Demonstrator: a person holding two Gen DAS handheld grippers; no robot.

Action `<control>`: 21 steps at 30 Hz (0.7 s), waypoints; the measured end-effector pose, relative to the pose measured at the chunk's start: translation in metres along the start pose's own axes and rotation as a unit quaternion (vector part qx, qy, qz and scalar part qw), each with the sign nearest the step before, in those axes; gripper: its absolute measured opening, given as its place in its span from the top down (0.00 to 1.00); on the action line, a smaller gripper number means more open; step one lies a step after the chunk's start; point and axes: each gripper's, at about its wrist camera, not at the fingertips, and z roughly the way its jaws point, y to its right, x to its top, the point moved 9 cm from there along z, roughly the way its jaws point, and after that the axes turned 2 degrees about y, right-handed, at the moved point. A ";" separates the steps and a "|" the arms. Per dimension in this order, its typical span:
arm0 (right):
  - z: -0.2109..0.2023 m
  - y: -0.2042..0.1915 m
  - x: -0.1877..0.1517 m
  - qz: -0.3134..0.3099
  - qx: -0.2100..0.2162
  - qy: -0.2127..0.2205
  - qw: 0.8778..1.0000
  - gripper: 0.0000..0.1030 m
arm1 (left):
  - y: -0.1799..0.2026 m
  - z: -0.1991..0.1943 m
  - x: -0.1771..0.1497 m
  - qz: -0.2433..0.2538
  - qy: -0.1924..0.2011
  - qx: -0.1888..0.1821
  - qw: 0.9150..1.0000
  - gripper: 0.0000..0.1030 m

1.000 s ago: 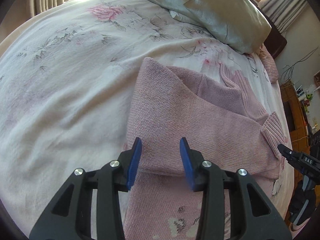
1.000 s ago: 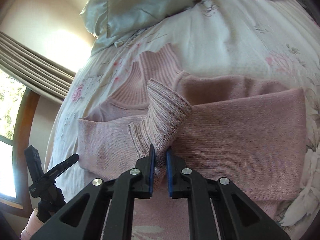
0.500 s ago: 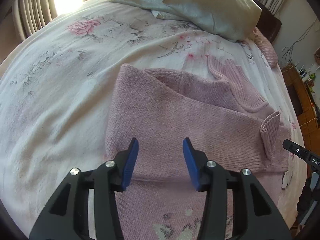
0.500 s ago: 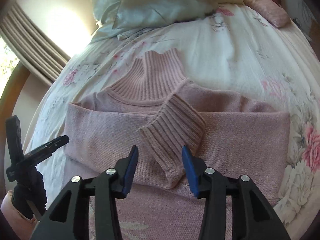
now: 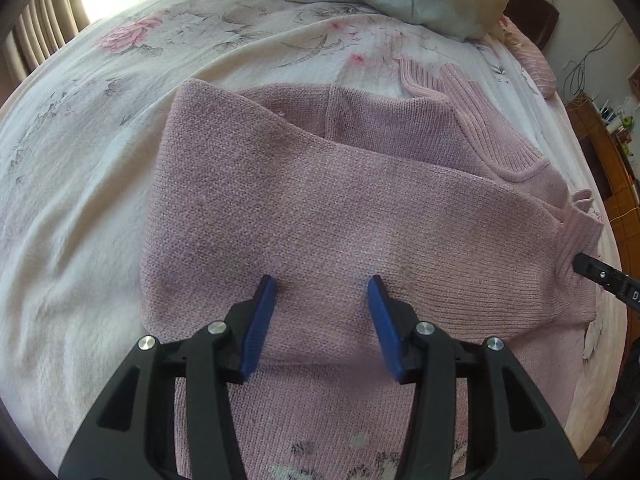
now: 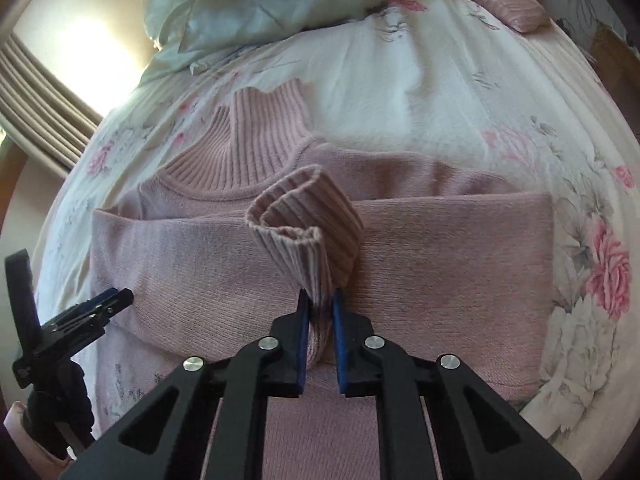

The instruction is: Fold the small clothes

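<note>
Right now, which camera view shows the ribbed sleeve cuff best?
The right wrist view. There the ribbed cuff stands up in the centre, open end visible, pinched between the right gripper fingers. The left wrist view shows only its crumpled edge at the sweater's far right side.

A pink knit sweater [image 5: 320, 200] lies flat on the floral bedspread [image 5: 72, 184], its ribbed turtleneck collar [image 6: 256, 140] pointing toward the pillows. One sleeve [image 5: 360, 216] is folded straight across the chest. Its ribbed cuff [image 6: 304, 224] stands lifted off the body, its opening gaping, pinched at its lower edge between blue fingers [image 6: 303, 332].
</note>
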 end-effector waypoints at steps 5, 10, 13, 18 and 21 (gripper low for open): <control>-0.009 0.046 -0.019 0.056 0.029 -0.017 0.998 0.67 | 0.004 -0.001 0.001 0.009 -0.003 0.011 1.000 0.51; -0.003 0.068 -0.019 0.119 0.098 -0.022 0.988 0.39 | 0.016 -0.012 0.011 0.009 0.019 -0.001 1.000 0.51; 0.012 0.071 -0.019 0.131 0.103 -0.046 0.985 0.60 | 0.026 -0.010 0.013 0.018 0.017 -0.005 1.000 0.51; 0.000 0.066 -0.018 0.113 0.110 -0.038 0.987 0.90 | 0.027 0.000 0.009 0.026 0.005 0.002 1.000 0.50; -0.012 0.066 -0.019 0.108 0.120 -0.030 0.986 0.90 | 0.024 0.004 0.006 0.027 0.003 0.002 1.000 0.50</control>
